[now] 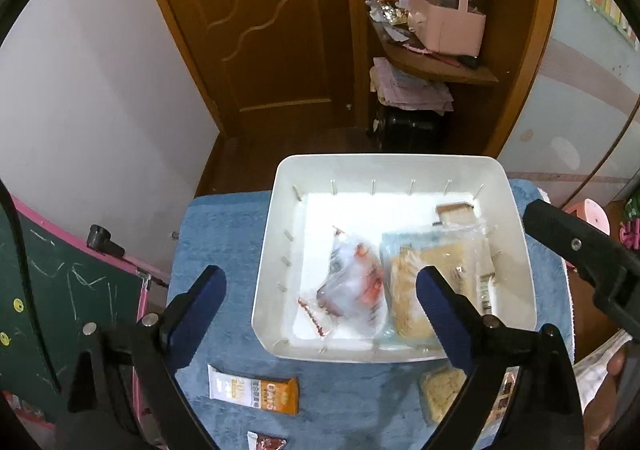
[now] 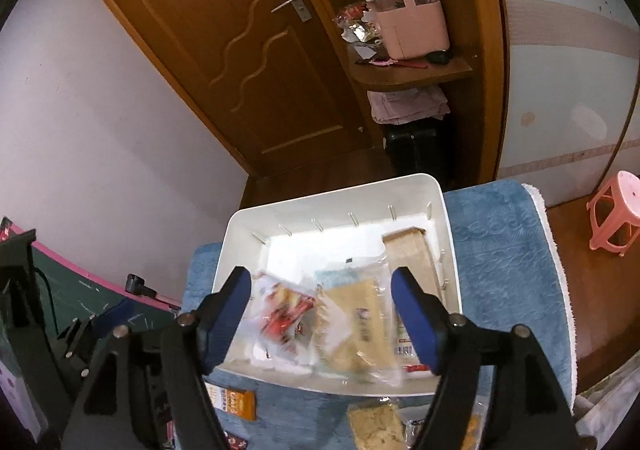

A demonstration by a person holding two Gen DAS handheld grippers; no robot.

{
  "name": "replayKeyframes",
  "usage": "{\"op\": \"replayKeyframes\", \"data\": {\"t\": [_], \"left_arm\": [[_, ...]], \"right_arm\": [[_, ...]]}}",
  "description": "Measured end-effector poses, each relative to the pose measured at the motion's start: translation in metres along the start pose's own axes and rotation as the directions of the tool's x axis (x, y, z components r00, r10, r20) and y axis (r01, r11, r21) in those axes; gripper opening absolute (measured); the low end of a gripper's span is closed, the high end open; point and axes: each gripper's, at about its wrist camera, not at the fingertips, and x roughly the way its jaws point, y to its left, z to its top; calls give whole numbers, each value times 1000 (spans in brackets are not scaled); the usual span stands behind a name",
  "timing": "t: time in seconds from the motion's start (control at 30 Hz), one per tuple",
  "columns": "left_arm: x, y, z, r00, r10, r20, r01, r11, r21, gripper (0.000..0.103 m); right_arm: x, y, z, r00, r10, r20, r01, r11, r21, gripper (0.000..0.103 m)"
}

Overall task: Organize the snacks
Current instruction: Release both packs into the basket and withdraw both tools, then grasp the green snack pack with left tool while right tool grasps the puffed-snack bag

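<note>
Blue towel point(image 1: 224, 234) covers the table and carries a white bin point(image 1: 276, 250), which holds a clear red-printed snack bag point(image 1: 352, 286) beside a beige cracker pack point(image 1: 404, 290). Left gripper point(image 1: 320, 302) and right gripper point(image 2: 322, 314) hover wide, empty. An orange bar point(image 1: 256, 390) lies outside on the towel.

Home room, wooden door point(image 1: 264, 21), cluttered shelf point(image 1: 436, 65), pink stool point(image 2: 614, 213)

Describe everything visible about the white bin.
The white bin is a rectangular, open-topped tub that looks like smooth plastic, with rounded corners and short ribs along its inner walls. It sits upright on a blue towel. Inside lie a clear red-printed packet, a clear pack of tan biscuits and a brown packet in the far corner.
</note>
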Motion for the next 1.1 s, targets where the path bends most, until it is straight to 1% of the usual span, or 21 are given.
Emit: {"op": "replayKeyframes", "data": {"t": [0.1,0.3,0.47,0.77,0.93,1.1], "left_arm": [[-3,2,-5,1000,-11,1,11,1000,-4,95],[-17,5,-18,1000,-27,8,27,1000,5,95],[-36,6,-32,999,-42,24,42,999,28,95],[-80,12,-65,993,-106,56,103,994,43,95],[-107,14,-87,988,-139,75,134,989,58,95],[-129,14,-106,983,-160,96,152,985,86,95]], "right_arm": [[-3,7,-6,1000,-29,8,29,999,-44,74],[-22,21,-24,993,-101,65,109,985,-136,74],[-46,27,-38,988,-121,101,135,980,-146,74],[-92,36,-70,976,-151,157,174,974,-143,74],[-123,42,-90,964,-173,203,204,968,-146,74],[-152,39,-109,955,-193,228,225,966,-127,74]]}}
